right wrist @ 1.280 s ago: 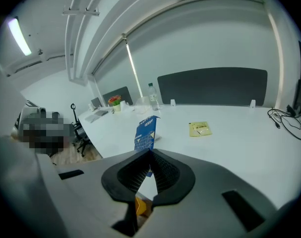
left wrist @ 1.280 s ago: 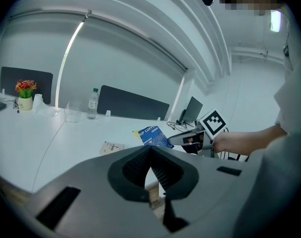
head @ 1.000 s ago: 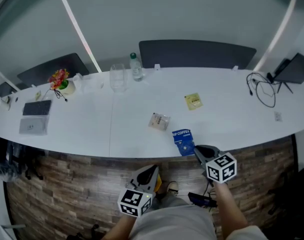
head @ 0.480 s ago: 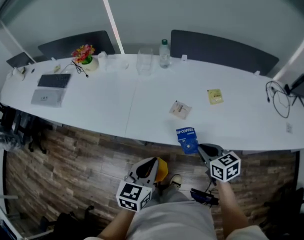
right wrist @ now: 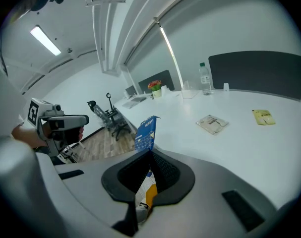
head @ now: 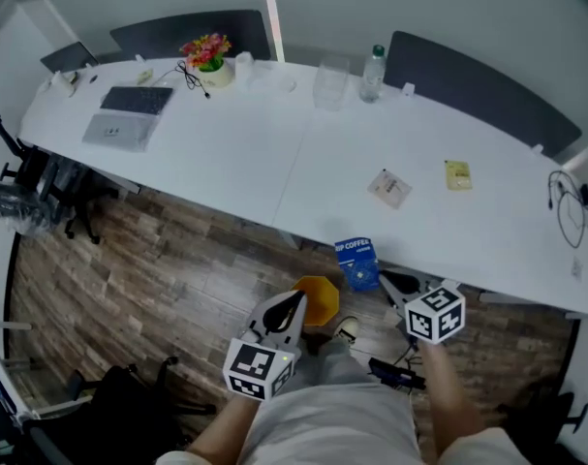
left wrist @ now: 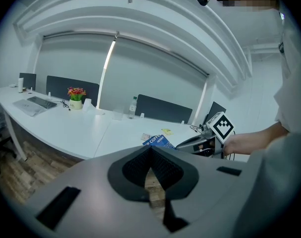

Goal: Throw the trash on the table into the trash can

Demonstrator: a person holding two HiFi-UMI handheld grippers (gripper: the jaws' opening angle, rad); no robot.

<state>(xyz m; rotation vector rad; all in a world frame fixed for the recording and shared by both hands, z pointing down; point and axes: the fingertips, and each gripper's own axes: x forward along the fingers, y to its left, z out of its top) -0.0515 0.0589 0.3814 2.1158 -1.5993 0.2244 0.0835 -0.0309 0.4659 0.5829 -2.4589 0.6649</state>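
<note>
My right gripper [head: 380, 278] is shut on a blue coffee packet [head: 355, 263], holding it upright just off the white table's [head: 235, 163] near edge, above the wooden floor. In the right gripper view the blue coffee packet [right wrist: 146, 132] stands up out of the closed jaws of my right gripper [right wrist: 150, 153]. An orange trash can [head: 318, 298] stands on the floor, partly hidden by my left gripper [head: 294, 302], which is shut and empty. A clear wrapper [head: 388, 188] and a yellow packet [head: 457, 174] lie on the table.
At the table's far edge stand a water bottle [head: 373, 59], a glass [head: 330, 71] and a flower pot [head: 206, 54]. A laptop [head: 127, 114] lies at the left end and cables [head: 570, 206] at the right. Dark chairs line the far side.
The view has swung left and pulled back from the table. The blue packet has come off the table edge with my right gripper, and the orange trash can has come into view.
</note>
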